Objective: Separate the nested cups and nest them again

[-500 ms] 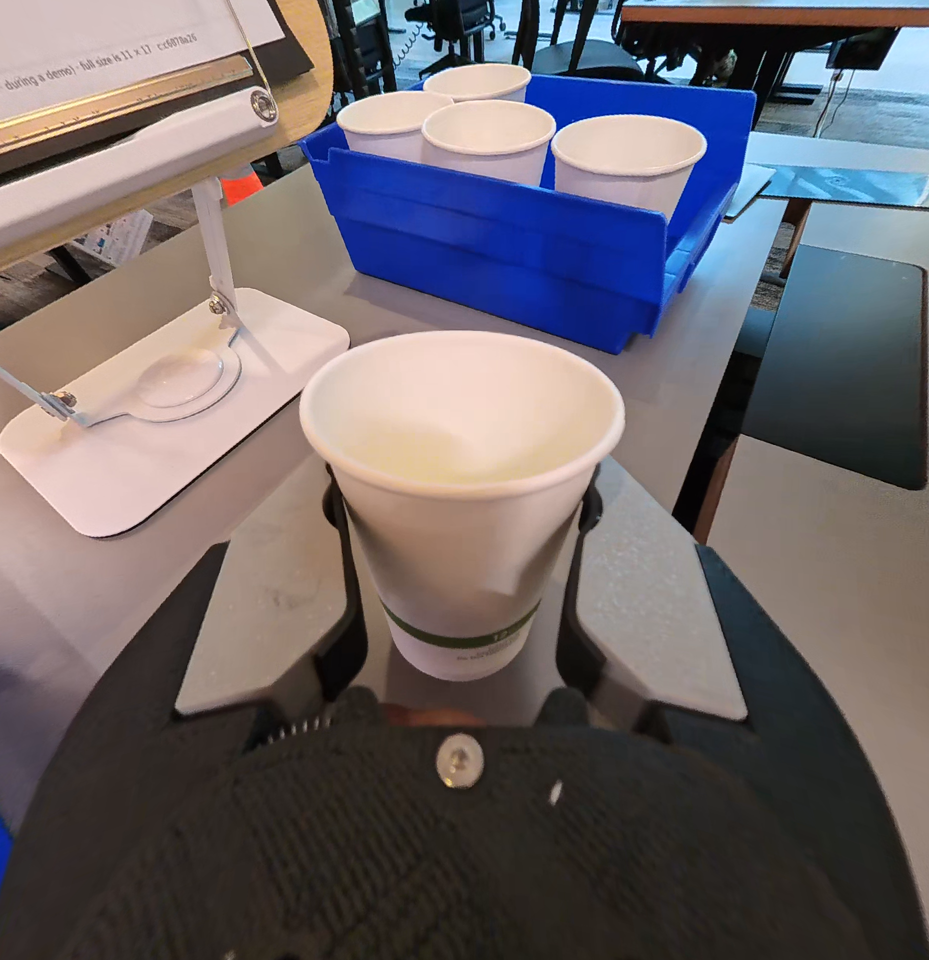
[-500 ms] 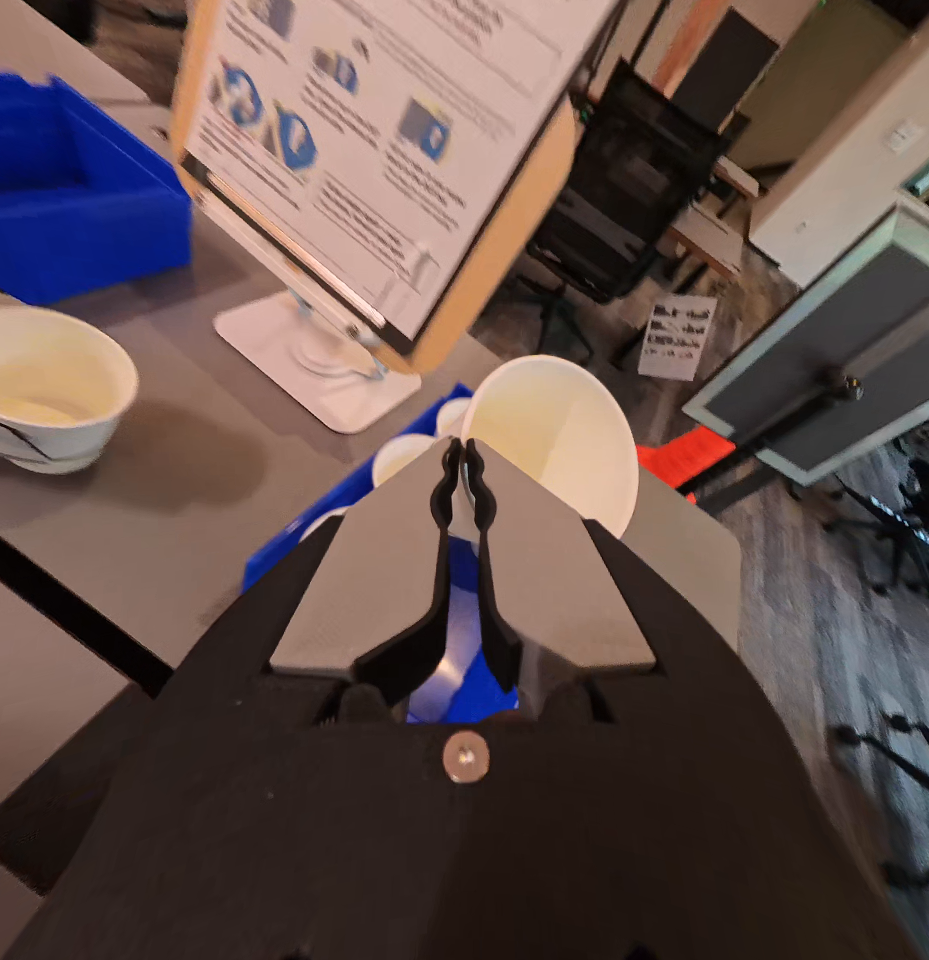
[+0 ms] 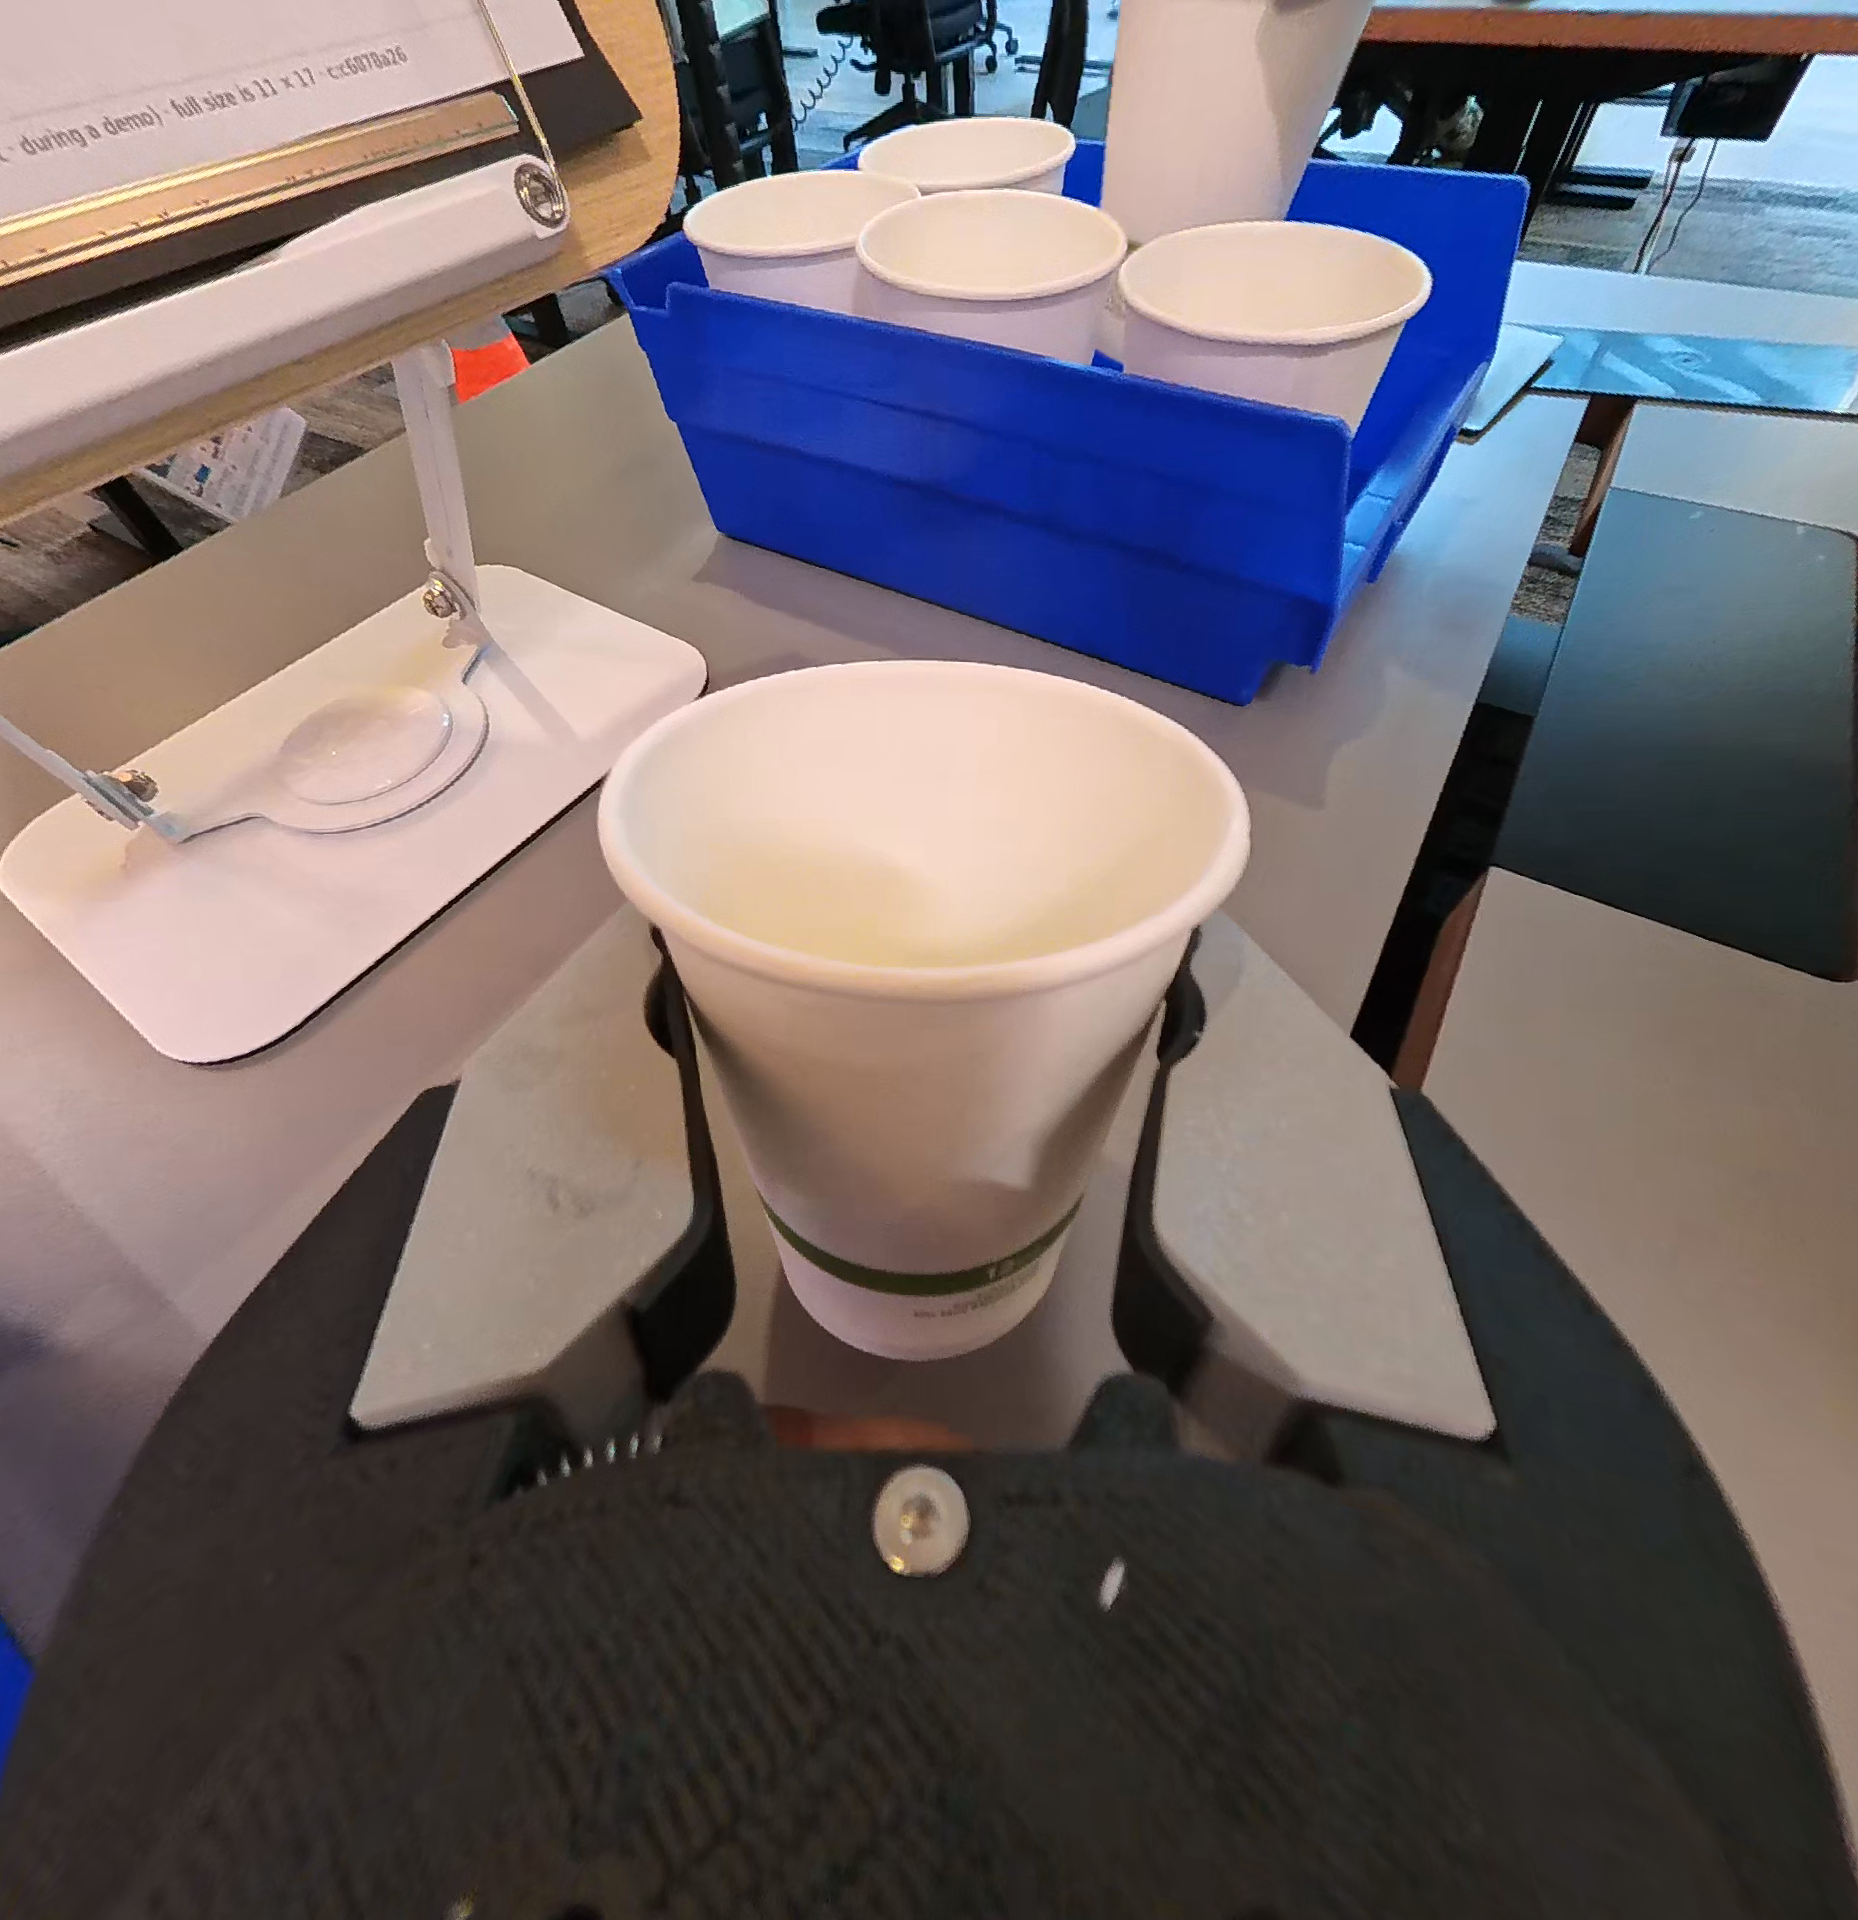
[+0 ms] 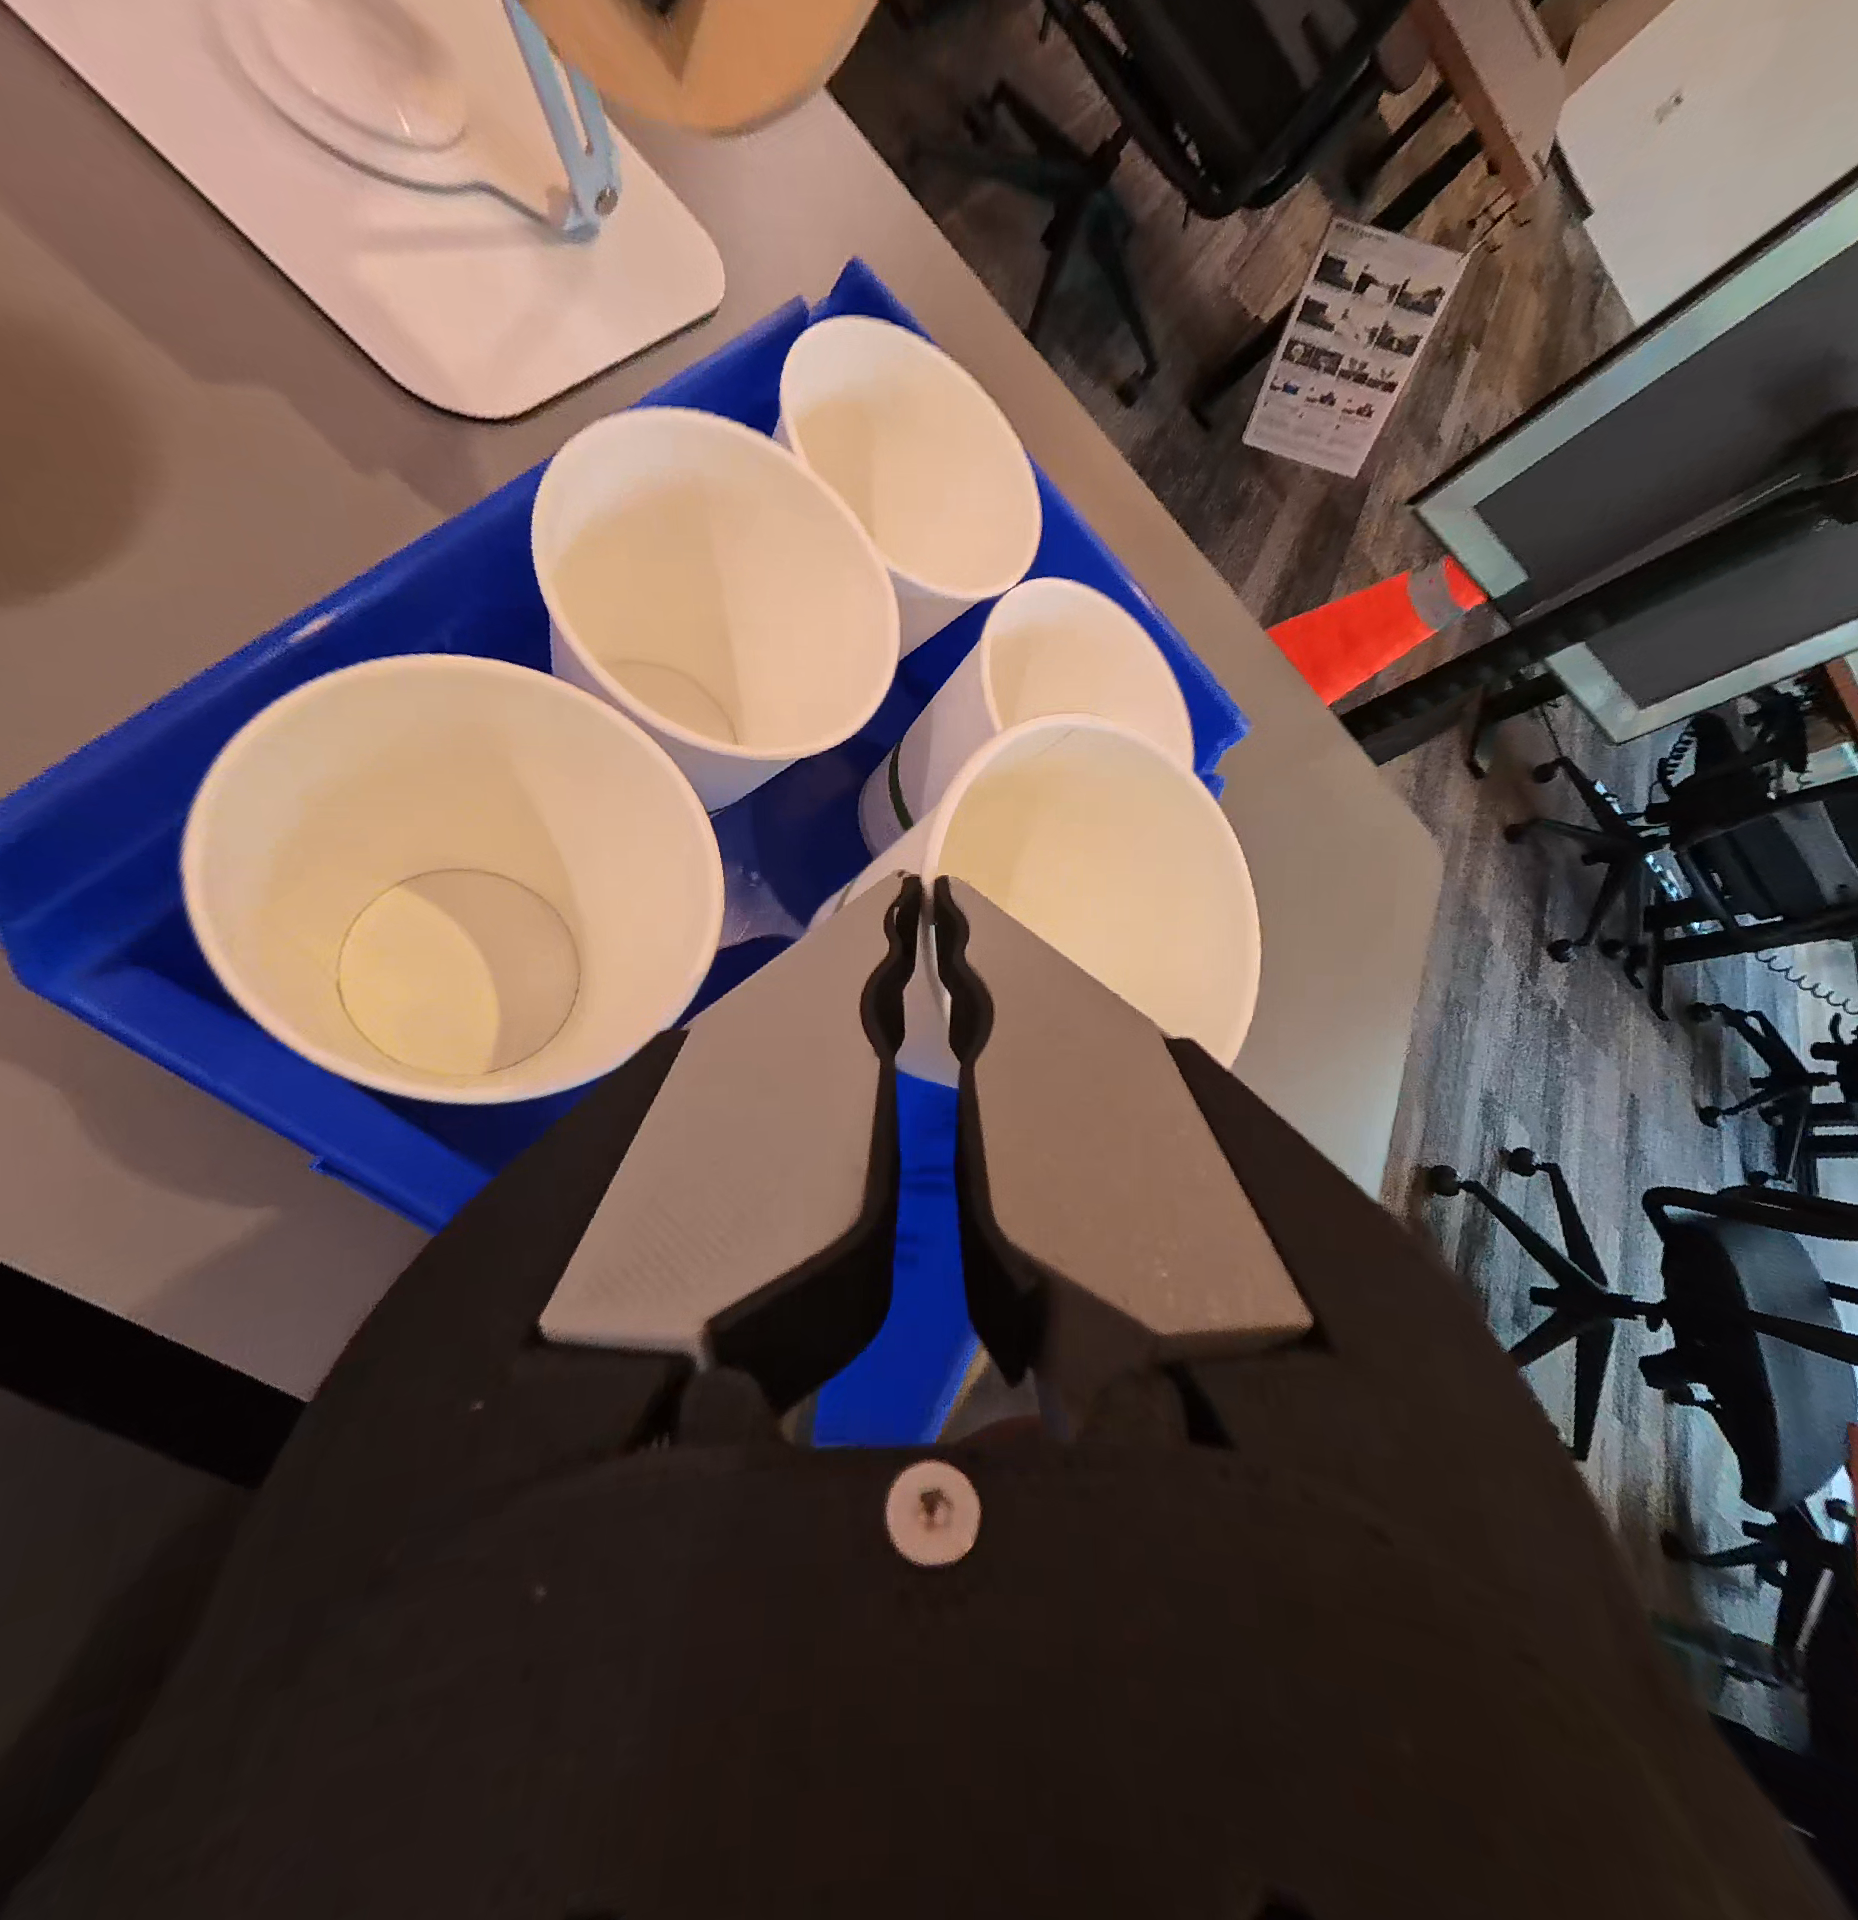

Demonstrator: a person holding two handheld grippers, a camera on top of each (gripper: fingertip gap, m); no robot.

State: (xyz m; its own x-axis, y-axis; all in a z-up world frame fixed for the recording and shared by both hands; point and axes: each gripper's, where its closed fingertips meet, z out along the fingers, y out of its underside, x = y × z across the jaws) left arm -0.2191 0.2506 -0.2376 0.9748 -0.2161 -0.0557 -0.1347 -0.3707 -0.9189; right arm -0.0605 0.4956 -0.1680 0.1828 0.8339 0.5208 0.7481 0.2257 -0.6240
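Beyond grey table (image 3: 1060,582), wood-look floor (image 4: 1527,935), office chairs (image 4: 1735,1299)

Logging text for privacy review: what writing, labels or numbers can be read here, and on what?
White paper sheet on the wooden clipboard stand: one printed line, legible, not reproduced.
White paper cup with green band in the left gripper: print on the band, too small.
Printed sheet on the floor: too small.
Plain white cup in the right gripper: none visible.

Cups (image 3: 989,272) in bin (image 3: 1008,488) on table (image 3: 572,488)
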